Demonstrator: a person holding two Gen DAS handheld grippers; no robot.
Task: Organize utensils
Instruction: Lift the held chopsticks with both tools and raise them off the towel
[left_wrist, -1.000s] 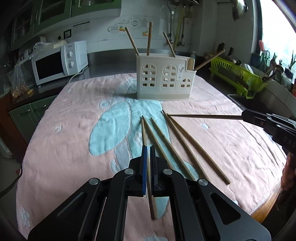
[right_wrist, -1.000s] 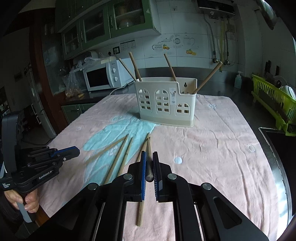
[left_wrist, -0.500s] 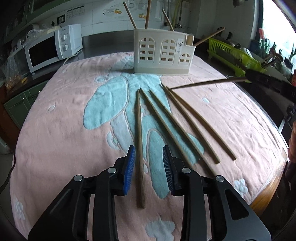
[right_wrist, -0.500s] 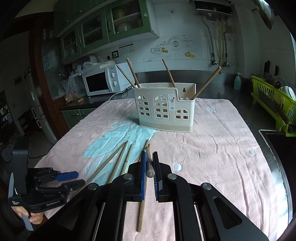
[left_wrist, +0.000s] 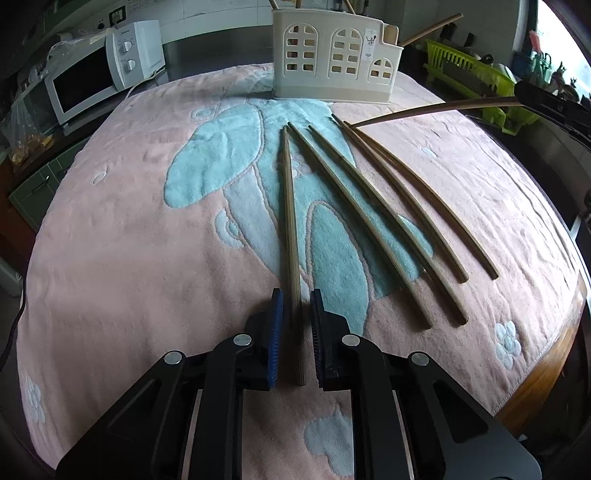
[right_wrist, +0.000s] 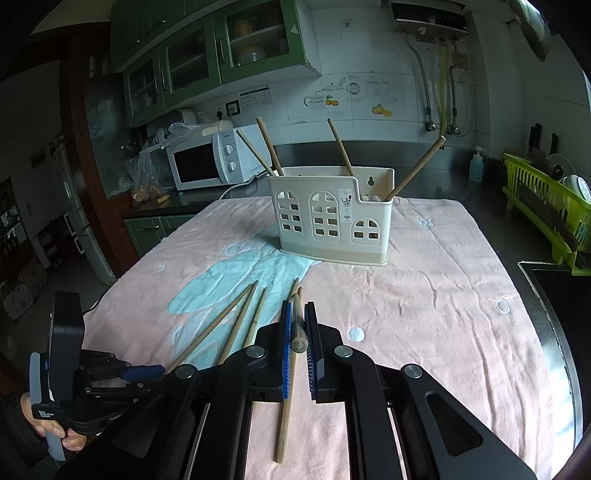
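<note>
chopstick (left_wrist: 291, 229) lies between the left fingers (left_wrist: 277, 314), untouched.

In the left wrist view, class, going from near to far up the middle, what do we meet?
Left claw → chopstick between its fingers → blue pattern on the pink towel → cream utensil holder.

Chopstick tops (left_wrist: 295, 3) cut off above the holder (left_wrist: 334, 59) (left view), holder's label print (right_wrist: 346, 202) unreadable
</note>
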